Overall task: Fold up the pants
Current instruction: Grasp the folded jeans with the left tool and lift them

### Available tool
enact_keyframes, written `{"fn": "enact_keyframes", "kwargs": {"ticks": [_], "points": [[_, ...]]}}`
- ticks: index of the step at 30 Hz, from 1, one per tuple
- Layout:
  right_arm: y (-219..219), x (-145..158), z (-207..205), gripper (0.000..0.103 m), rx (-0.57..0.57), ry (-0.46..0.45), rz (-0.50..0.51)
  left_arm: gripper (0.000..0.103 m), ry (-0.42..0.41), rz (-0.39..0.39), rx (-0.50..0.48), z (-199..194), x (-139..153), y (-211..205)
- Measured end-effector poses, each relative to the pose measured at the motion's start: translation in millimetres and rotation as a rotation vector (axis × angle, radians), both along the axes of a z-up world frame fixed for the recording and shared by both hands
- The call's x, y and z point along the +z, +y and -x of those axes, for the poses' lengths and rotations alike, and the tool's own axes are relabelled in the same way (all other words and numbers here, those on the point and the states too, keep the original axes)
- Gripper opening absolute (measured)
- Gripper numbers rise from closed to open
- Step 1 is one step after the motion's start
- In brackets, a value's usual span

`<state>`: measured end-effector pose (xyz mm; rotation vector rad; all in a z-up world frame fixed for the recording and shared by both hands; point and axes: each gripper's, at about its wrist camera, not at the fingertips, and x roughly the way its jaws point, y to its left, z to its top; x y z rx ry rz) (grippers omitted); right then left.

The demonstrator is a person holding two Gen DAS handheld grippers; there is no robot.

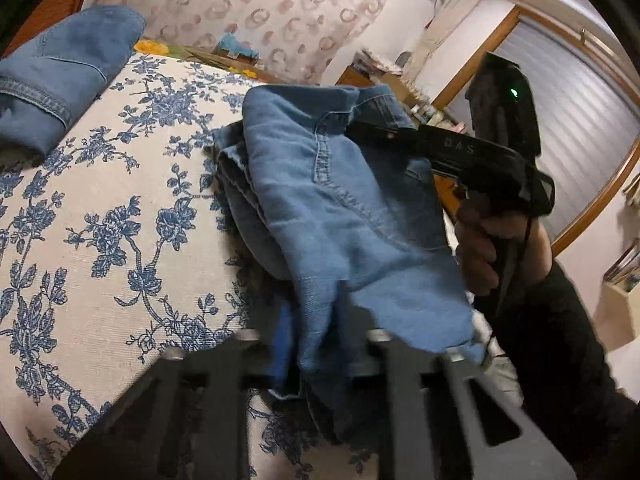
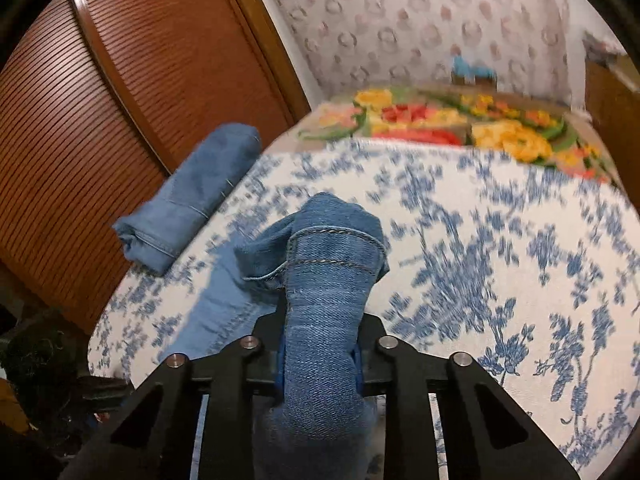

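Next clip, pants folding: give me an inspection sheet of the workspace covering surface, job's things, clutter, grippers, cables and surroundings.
Surface: cloth with blue flower print over a bed or table; a bright floral cover at its far end.
Job's things: jeans bunched and lifted off the cloth, gripped at two places.
Clutter: second jeans, folded, at the far left edge.
Grippers: left gripper shut on the jeans; right gripper shut on the jeans.
Cables: a thin black cord hangs by the right hand.
Surroundings: patterned wallpaper, wooden slatted door, window shutter.
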<state>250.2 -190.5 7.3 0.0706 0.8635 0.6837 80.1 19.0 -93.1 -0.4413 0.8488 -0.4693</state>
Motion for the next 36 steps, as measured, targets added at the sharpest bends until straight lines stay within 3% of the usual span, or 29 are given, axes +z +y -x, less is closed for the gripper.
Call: {"fn": "enact_keyframes", "kwargs": {"ticks": [3, 10, 18, 29, 36], "points": [[9.3, 21.1, 15.5, 0.021, 0.009, -0.069, -0.010, 0.014, -0.032, -0.017, -0.003, 6.2, 9.0, 1.6], [32.2, 77.5, 47.8, 0.021, 0.062, -0.196, -0.047, 0.013, -0.127, 0.039, 0.068, 23.3, 37.1, 36.0], [85.7, 124.3, 65.3, 0.021, 0.160, -0.294, -0.070, 0.013, -0.241, -0.001, 0.177, 42.7, 74.4, 97.7], [185.8, 151.4, 42.5, 0.021, 0.297, -0.357, -0.132, 0.013, -0.335, -0.072, 0.355, 61.6, 115.1, 197.6], [228.7, 125.3, -24.5, 0.021, 0.287, -0.308, -0.241, 0.012, -0.314, -0.230, 0.419, 6.7, 122.9, 246.9]]}}
